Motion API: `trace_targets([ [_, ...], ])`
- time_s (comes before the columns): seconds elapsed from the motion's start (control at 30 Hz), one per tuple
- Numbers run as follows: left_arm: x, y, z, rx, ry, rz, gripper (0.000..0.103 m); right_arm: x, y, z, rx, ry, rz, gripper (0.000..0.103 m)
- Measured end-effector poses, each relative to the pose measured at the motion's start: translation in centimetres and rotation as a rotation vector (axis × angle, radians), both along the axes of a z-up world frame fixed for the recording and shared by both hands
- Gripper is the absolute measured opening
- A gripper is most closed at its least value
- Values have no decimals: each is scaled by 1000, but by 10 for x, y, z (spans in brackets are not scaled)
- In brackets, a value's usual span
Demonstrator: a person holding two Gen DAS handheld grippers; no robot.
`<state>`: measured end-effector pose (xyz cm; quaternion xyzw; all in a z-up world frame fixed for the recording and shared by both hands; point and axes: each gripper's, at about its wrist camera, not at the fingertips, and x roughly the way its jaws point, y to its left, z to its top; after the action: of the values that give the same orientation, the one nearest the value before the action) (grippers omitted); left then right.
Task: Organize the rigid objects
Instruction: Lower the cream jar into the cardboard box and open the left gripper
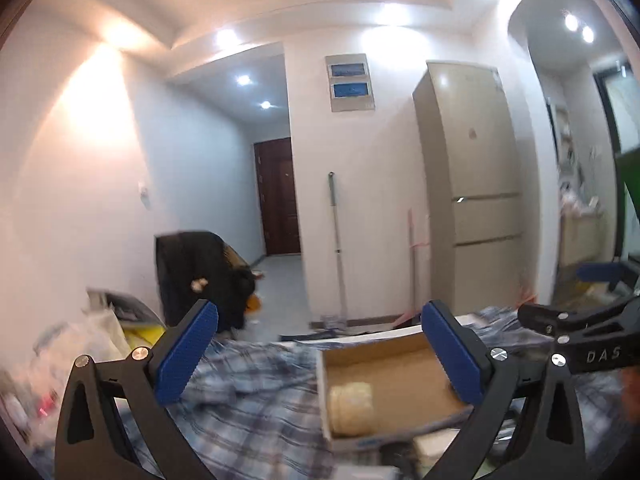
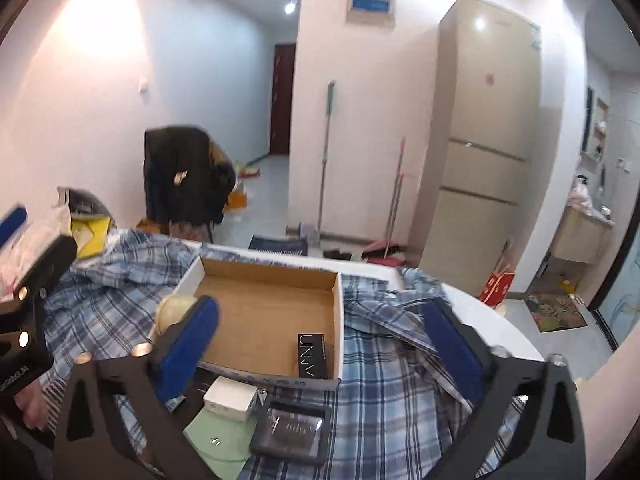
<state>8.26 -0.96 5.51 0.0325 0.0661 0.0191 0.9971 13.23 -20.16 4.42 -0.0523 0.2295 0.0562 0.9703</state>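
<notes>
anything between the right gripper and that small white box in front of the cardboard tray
Nothing visible. The small white box lies on the plaid cloth just below the open right gripper, near its left finger, in front of the open cardboard tray.

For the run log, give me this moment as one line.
left gripper: open, empty | right gripper: open, empty | cardboard box: holds tape roll, black carton | white box: outside
</notes>
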Motion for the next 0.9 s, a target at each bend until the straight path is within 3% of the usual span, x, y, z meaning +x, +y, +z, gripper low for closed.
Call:
trace_targets([
  [0.13,-18,11,-1,-107,4,-3,103,-17,0,-1,37,-4,-7,103],
  [0.33,-27,21,-11,-107,-22,-26,103,-25,-4,-10,84,-21,-16,103],
  [0.43,-33,27,-20,-126,-61,-4,103,-24,5,-24,28,20,46,103],
  [0.57,-22,30,-29,-157,16,-69,103,-12,6,-46,-1,66,-16,103],
  [0.77,-13,29,-46,-158,86,-21,103,-2,-3,-72,50,160,8,102],
  [0.83,-10,28,-54,-156,116,-29,103,2,-5,-82,97,207,42,89],
  [0.9,-3,26,-62,-141,151,-22,103,7,-4,-91,102,246,42,85],
])
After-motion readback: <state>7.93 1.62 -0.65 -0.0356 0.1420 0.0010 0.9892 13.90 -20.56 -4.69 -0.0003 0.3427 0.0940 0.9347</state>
